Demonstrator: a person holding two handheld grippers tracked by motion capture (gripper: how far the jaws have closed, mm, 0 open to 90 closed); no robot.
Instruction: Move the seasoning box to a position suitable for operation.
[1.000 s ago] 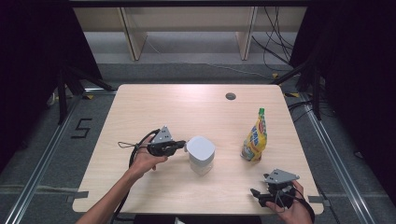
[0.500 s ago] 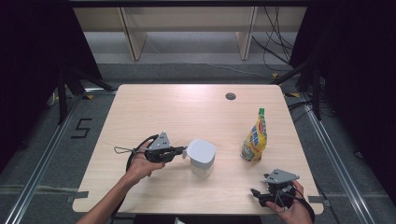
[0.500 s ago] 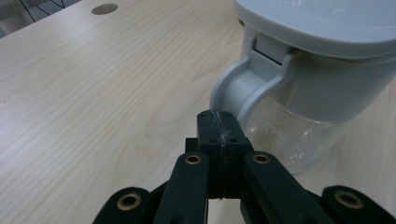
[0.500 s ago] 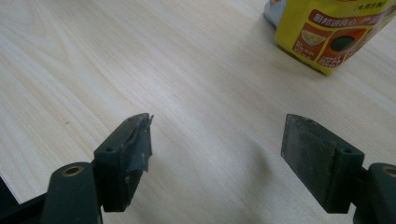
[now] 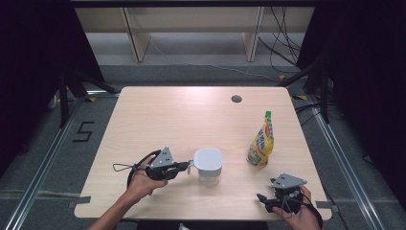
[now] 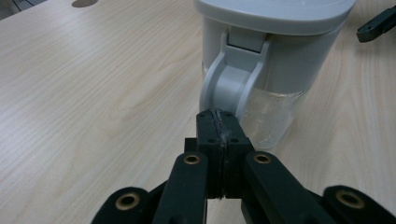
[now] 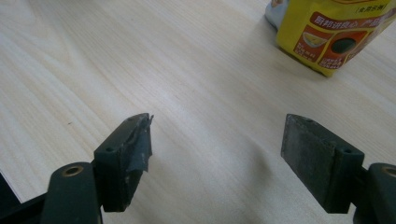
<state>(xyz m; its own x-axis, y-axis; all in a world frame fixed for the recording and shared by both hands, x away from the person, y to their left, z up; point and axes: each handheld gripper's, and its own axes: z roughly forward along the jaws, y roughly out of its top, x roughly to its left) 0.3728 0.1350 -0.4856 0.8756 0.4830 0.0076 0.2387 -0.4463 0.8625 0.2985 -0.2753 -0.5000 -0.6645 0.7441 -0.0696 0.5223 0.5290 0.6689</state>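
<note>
Water jug (image 5: 208, 164), grey lid, clear base, stood upright near the counter's (image 5: 182, 115) front middle | our left gripper (image 6: 219, 122) sat just at its handle (image 6: 232, 80), jaws pressed together, nothing between | our right gripper (image 7: 217, 149) at the front right corner, jaws spread, empty | yellow pouch (image 5: 261, 143) stood right of the jug

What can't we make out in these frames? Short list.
- Pitcher, left gripper view: top cut off by the frame edge; the closed left gripper covers the handle's lower end, so contact there is unclear.
- Yellow pouch, right gripper view: cropped by the top edge, small print unreadable.
- Right gripper, high view: its tips are too small to judge.
</note>
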